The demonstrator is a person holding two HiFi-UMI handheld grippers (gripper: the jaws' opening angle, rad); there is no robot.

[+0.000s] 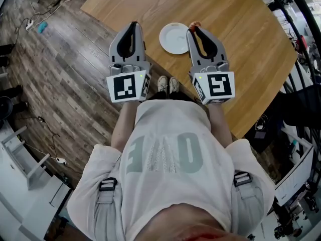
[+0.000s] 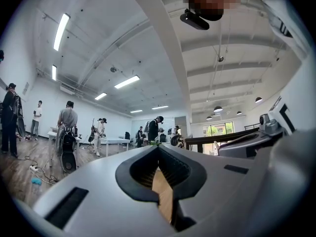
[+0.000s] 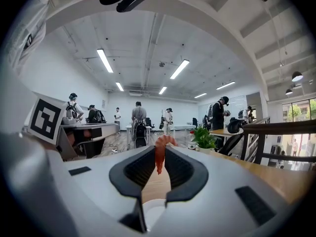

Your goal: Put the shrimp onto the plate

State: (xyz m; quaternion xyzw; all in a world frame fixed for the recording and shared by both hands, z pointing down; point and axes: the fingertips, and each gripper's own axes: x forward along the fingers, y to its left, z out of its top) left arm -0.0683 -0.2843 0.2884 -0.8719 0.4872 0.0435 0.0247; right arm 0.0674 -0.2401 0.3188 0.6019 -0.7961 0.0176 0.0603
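Note:
An orange shrimp (image 1: pixel 194 24) (image 3: pixel 159 157) hangs from the tips of my right gripper (image 1: pixel 195 28) (image 3: pixel 160 147), which is shut on it. The gripper is held above the wooden table (image 1: pixel 241 44), just right of the white plate (image 1: pixel 173 38). In the right gripper view a bit of the plate (image 3: pixel 153 209) shows low in the gap between the jaws. My left gripper (image 1: pixel 133 24) (image 2: pixel 157 145) hovers left of the plate near the table's edge, shut, with nothing between its fingers.
The table's curved edge runs close in front of the person's shoes (image 1: pixel 168 84). Cables (image 1: pixel 35 21) lie on the plank floor at the left. A potted plant (image 3: pixel 203 137), other tables and several people stand far off in the room. Dark railings (image 1: pixel 301 29) are at the right.

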